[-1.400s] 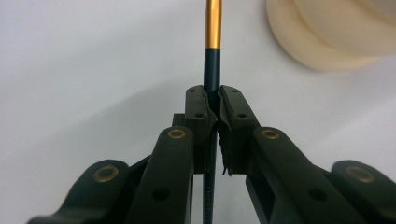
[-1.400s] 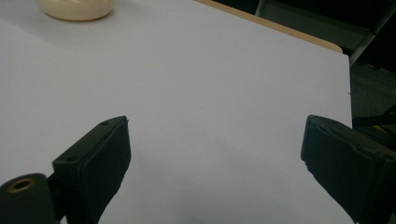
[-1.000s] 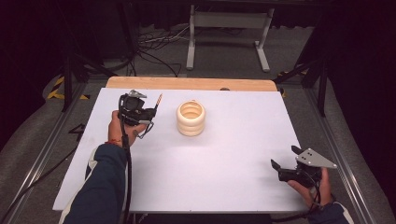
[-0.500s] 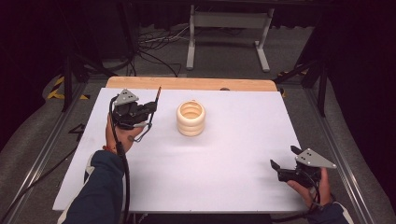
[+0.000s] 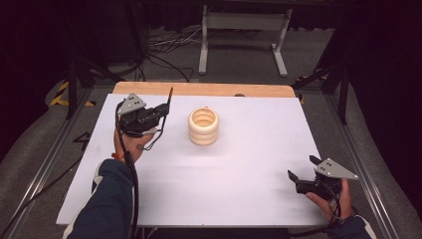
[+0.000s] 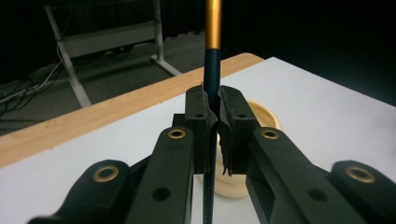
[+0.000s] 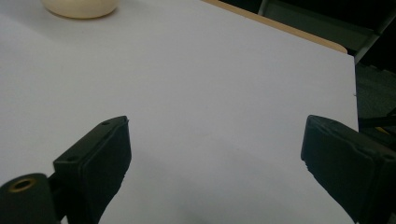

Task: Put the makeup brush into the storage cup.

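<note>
**benchrat:** so the left gripper (image 5: pixel 160 110) has its fingers (image 6: pixel 200 122) pinching a thin dark pen (image 6: pixel 211 79) with an orange upper section, held upright just left of the cream ribbed holder (image 5: pixel 203 126) mid-desk (image 5: pixel 249 149). Drop-in next, probably?

**solderpaw:** looks that way. The person should centre the tip over the holder's opening, keep the pen vertical, and lower slowly before releasing. Right gripper (image 5: pixel 303 168) sits near the desk's right corner, fingers (image 7: pixel 95 158) spread wide, holding nothing.
</note>
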### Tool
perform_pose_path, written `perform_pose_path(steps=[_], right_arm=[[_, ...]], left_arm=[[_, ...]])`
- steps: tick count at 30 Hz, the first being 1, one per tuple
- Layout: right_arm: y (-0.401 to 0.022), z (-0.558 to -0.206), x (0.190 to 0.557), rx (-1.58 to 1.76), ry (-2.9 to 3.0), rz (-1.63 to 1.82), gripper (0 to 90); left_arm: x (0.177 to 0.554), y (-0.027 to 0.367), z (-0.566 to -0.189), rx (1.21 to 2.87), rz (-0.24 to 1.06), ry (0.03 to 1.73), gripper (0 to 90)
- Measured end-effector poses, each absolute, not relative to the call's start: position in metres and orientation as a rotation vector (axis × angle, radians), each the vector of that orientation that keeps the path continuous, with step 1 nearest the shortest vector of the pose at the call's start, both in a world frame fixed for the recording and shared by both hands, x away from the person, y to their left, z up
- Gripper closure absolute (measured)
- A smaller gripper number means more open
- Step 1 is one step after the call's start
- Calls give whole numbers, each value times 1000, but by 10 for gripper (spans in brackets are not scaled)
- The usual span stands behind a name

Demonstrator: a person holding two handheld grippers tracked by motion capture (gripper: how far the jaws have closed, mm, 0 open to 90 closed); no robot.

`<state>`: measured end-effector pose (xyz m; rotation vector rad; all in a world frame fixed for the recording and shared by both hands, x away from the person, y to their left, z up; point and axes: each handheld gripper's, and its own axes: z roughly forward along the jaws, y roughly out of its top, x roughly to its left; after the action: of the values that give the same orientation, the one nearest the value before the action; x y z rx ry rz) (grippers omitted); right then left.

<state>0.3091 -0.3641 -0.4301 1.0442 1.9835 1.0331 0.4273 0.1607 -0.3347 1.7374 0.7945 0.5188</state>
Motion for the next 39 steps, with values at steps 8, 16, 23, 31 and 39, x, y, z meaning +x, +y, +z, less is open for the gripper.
perform_pose_path(steps=[8,16,23,31,39], right_arm=[[-364,-430,309,1037,1980,1045,86],[-366,-428,307,1027,1965,1070,80],[-367,-427,306,1015,1950,1096,73],[-367,-426,305,1008,1947,1099,68],[-367,-426,305,1002,1947,1101,68]], left_arm=[[431,151,-331,1698,524,722,828],[434,140,-326,1648,540,635,828],[437,126,-323,1635,543,593,828],[443,110,-320,1637,534,567,828],[451,100,-319,1639,523,547,828]])
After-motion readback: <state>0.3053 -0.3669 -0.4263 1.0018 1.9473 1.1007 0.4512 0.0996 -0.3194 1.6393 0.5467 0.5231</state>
